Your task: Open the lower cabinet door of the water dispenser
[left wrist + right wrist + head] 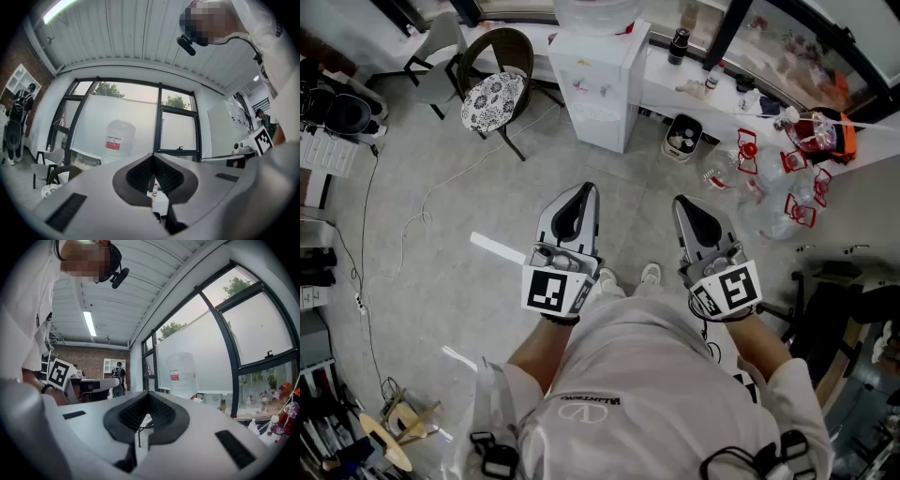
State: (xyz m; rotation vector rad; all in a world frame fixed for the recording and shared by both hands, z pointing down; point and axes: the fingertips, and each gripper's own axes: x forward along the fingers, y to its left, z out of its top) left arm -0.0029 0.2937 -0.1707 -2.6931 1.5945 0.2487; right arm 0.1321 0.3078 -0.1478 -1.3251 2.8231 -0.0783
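The white water dispenser (602, 80) stands against the far wall with a large clear bottle (598, 13) on top. Its lower cabinet door (598, 122) faces me and looks closed. My left gripper (583, 190) and right gripper (682, 202) are held side by side in front of my body, well short of the dispenser, over bare floor. Both point at it, jaws together, with nothing between them. In the left gripper view the shut left gripper (153, 158) points toward the bottle (119, 139). In the right gripper view the shut right gripper (149, 397) sits below the bottle (182, 376).
A wicker chair with a patterned cushion (494, 94) stands left of the dispenser. A small bin (682, 138) is at its right. Several empty jugs with red handles (769, 178) lie on the floor at right. A cable (422, 211) and a white strip (497, 248) lie at left.
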